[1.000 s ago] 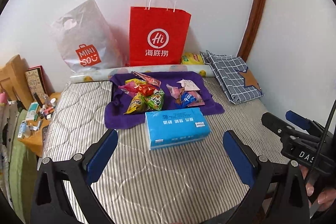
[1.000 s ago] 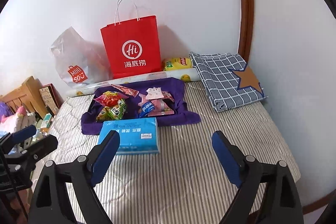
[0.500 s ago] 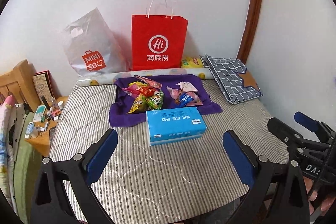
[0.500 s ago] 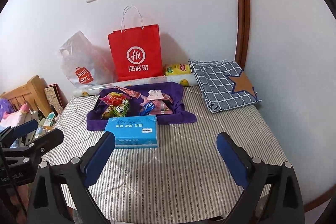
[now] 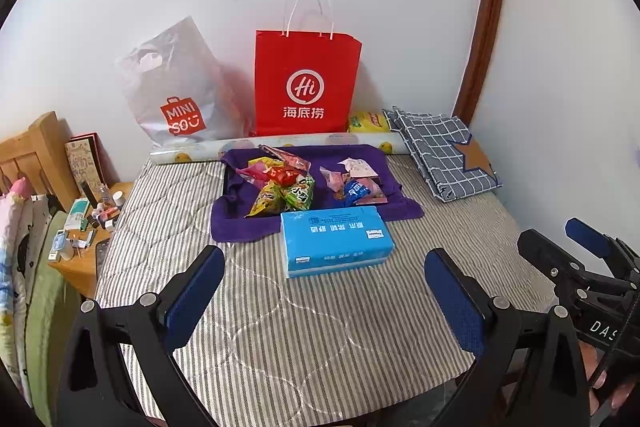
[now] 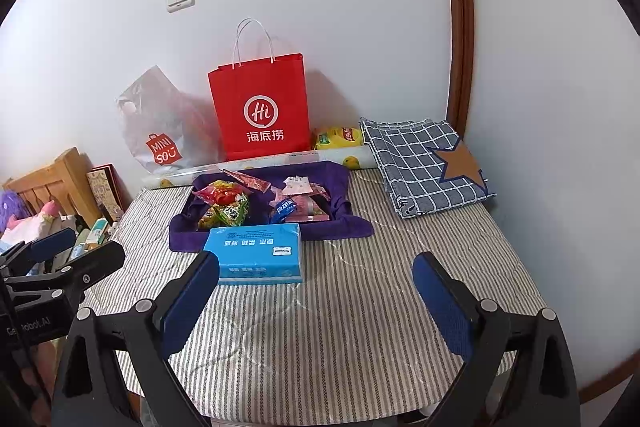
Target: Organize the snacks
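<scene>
A pile of colourful snack packets (image 5: pixel 282 183) (image 6: pixel 224 205) and a second pile of pink and blue packets (image 5: pixel 354 183) (image 6: pixel 298 201) lie on a purple cloth (image 5: pixel 240 223) (image 6: pixel 340 225) on a striped mattress. A blue tissue pack (image 5: pixel 336 241) (image 6: pixel 256 253) lies in front of the cloth. My left gripper (image 5: pixel 324 291) is open and empty, held back above the near part of the mattress. My right gripper (image 6: pixel 316 291) is open and empty too, also near the front edge. The right gripper shows at the right of the left wrist view (image 5: pixel 576 251).
A red paper bag (image 5: pixel 306 83) (image 6: pixel 262 107) and a grey Miniso plastic bag (image 5: pixel 176 95) stand against the wall. A folded checked cloth with a star (image 5: pixel 444 151) (image 6: pixel 424 163) lies at the back right. A wooden bedside stand with small bottles (image 5: pixel 86 223) is left of the mattress.
Both grippers have drawn back and up from the mattress, so the snacks and tissue pack look farther away. Both stay open and empty.
</scene>
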{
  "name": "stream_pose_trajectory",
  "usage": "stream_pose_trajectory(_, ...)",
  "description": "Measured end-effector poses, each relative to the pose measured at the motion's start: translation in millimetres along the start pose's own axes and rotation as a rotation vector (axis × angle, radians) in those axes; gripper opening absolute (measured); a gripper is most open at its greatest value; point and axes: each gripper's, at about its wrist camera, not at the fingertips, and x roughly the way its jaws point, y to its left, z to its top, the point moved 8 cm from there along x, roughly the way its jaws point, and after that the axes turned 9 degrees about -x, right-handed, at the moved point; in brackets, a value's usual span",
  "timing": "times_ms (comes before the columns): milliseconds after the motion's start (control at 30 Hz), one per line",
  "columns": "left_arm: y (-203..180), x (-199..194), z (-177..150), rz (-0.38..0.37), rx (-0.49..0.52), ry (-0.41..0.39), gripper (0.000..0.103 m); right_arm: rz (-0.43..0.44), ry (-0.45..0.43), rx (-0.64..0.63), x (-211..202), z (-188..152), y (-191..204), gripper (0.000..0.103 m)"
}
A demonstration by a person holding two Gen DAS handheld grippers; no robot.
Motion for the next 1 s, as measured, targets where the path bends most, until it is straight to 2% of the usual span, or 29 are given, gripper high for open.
stream_pose_trajectory(1000,2.6,-5.1,1.8,0.0,0.002,-0.01,0.099,-0.002,-0.008,0.0,-4.0,1.2,2.6,0.098)
